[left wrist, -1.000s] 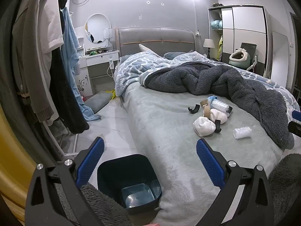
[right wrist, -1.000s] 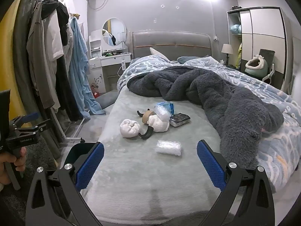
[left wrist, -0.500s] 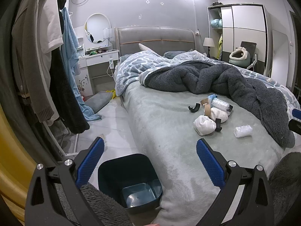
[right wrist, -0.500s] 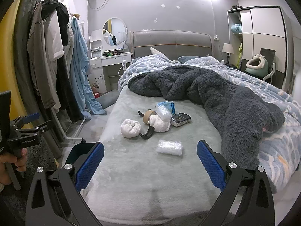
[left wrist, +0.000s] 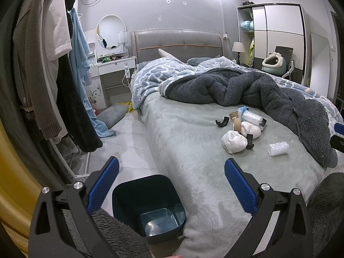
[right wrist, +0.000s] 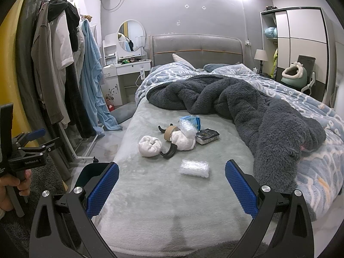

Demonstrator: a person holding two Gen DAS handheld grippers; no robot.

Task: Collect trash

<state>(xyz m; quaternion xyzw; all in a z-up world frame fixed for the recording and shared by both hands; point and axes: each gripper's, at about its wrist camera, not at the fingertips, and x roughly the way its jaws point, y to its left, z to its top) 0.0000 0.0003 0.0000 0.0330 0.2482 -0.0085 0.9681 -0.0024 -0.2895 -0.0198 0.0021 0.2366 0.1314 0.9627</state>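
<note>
Lettering on the left gripper (right wrist: 32, 142), seen from the right wrist view, is too small to read surely. Trash lies mid-bed (right wrist: 150, 193): two white wads (right wrist: 150, 145), a bubble-wrap piece (right wrist: 194, 168), a cardboard ring (right wrist: 168, 132), black curved bits (right wrist: 168, 152) and a dark packet (right wrist: 207, 136). The bin (left wrist: 148, 202) stands on the floor against the bed, nothing inside. Left gripper and right gripper (right wrist: 172, 185) are both spread wide, holding nothing.
</note>
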